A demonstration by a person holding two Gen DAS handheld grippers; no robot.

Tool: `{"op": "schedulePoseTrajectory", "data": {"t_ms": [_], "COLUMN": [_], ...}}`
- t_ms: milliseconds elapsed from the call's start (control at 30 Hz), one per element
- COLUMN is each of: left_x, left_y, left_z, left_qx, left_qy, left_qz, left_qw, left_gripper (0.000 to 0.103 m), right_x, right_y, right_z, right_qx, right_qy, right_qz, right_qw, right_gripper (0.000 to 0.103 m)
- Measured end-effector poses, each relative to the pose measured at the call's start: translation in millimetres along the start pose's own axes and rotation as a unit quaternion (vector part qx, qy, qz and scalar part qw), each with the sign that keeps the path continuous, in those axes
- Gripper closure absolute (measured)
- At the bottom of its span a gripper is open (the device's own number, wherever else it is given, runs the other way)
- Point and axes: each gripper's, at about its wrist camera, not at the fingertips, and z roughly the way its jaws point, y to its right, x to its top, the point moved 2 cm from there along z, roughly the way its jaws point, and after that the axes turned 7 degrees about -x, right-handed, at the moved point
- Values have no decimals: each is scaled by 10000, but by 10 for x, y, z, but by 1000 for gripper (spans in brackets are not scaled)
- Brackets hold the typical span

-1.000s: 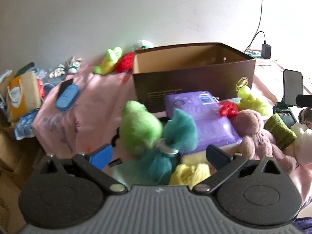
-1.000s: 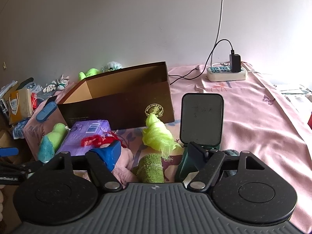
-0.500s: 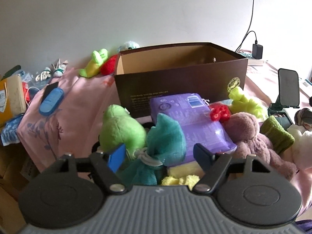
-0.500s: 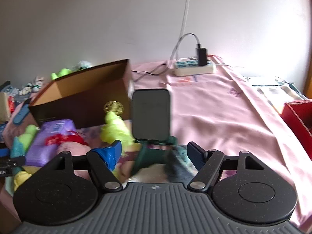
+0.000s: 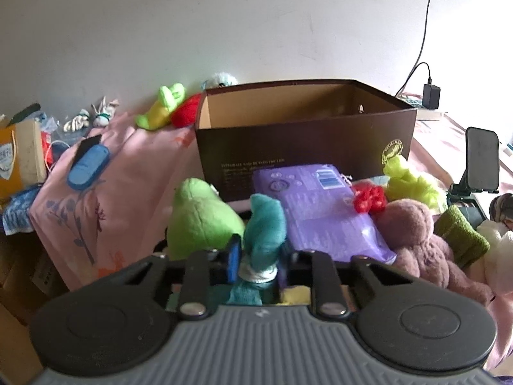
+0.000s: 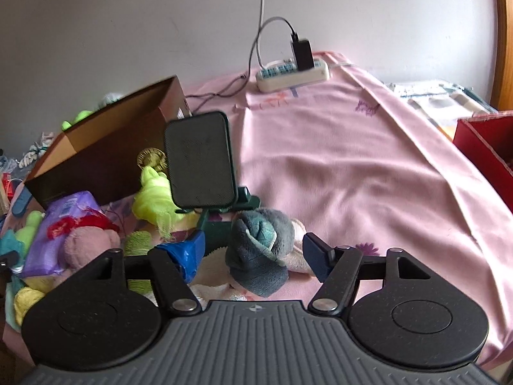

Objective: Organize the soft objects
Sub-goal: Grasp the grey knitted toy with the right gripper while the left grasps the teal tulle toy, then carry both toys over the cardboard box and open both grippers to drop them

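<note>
As left fingers (image 5: 235, 255) pinch teal cloth (image 5: 264, 224); grey sock (image 6: 261, 250) untouched

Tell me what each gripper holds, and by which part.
Left gripper, just closed, pinches the teal plush toy at its tied white waist. Right gripper, closing, straddles the grey rolled sock without gripping.

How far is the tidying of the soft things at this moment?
Done: nothing; the brown box looks empty as far as its inside shows. In hand: the left gripper has just been closing and pinches the teal toy; the right gripper, closing, brackets a grey rolled cloth. Left: the green plush, purple plush and others.
</note>
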Motion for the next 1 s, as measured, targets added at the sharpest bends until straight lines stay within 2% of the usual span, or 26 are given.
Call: {"op": "schedulePoseTrajectory", "data": {"t_ms": [100,133,167,267,433,733,900,1000], "left_x": [17,24,30,62,133,387,583,741], "left_y": [-18,-23,-28,-35,-82,-102,-45,-41], "left_z": [7,5,1,-23,-85,-347,-384,-342], "left_qx": [64,70,61,60,8,-341,-472,-566], "left_qy": [-13,-7,2,45,158,607,793,868], "left_qz": [-44,-67,-91,-154,-348,-562,-422,-376], "left_qw": [10000,10000,9999,9999,9993,9960,9948,9939], "left_gripper": [87,88,88,91,93,93,93,93], "right_x": [5,0,-7,2,37,318,617,856], "right_y": [-6,-9,0,56,147,318,203,22], "right_z": [118,162,191,179,78,-216,-382,-433], "right_qx": [0,-29,-44,39,97,229,588,996], "right_qy": [-8,-75,-106,-34,148,815,1147,1242], "right_qz": [115,107,127,279,467,898,799,693], "right_qw": [9999,9999,9999,9996,9988,9924,9884,9848], "right_gripper": [66,77,81,87,90,90,90,90]}}
